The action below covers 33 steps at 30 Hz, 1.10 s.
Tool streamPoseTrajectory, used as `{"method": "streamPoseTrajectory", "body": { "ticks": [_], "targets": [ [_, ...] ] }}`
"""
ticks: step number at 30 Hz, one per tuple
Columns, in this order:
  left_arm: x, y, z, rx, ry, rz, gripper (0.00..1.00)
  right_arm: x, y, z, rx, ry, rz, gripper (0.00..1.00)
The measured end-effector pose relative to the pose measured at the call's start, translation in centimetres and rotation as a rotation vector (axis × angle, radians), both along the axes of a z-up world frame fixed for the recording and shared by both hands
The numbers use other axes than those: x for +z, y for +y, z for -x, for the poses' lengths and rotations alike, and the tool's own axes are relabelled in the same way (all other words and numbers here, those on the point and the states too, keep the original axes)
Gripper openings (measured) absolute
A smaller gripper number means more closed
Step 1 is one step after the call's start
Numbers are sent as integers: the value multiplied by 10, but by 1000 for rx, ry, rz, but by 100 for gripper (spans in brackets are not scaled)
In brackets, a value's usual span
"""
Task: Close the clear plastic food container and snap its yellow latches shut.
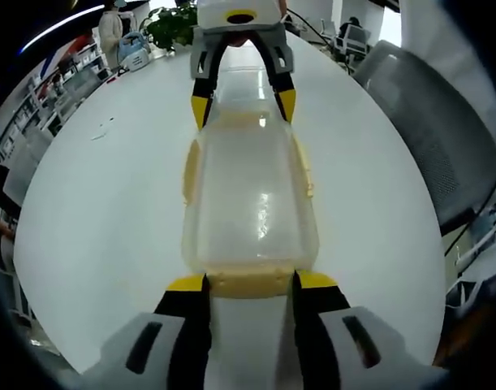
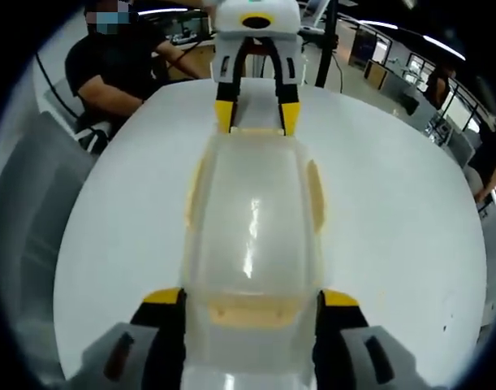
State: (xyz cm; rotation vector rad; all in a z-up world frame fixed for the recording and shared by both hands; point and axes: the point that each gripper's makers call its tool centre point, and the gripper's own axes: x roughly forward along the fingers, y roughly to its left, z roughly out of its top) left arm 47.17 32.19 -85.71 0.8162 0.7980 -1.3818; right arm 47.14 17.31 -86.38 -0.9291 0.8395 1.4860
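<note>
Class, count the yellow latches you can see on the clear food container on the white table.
4: on the container, a near-end latch, a far-end latch, and side latches.

Both views look closely along the food container (image 1: 249, 207) (image 2: 252, 227) from opposite ends, sharing the white worktop (image 1: 109, 211) (image 2: 394, 203).
</note>
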Motion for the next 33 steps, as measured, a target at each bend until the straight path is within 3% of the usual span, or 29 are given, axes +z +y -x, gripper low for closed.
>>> {"method": "streamPoseTrajectory", "body": {
  "ticks": [3, 6, 9, 11, 33],
  "targets": [
    [1, 0, 0, -4, 1, 5, 38, 0, -1, 0, 8, 0, 5, 60],
    [0, 0, 0, -14, 2, 9, 38, 2, -8, 2, 36, -3, 24, 51],
    [0, 0, 1, -10, 5, 10, 37, 1, -7, -4, -2, -6, 12, 46],
    [0, 0, 0, 10, 3, 11, 38, 4, -10, -6, -24, -7, 19, 37],
    [0, 0, -1, 24, -2, -32, 38, 2, -11, -7, -12, -4, 38, 37]
  ]
}}
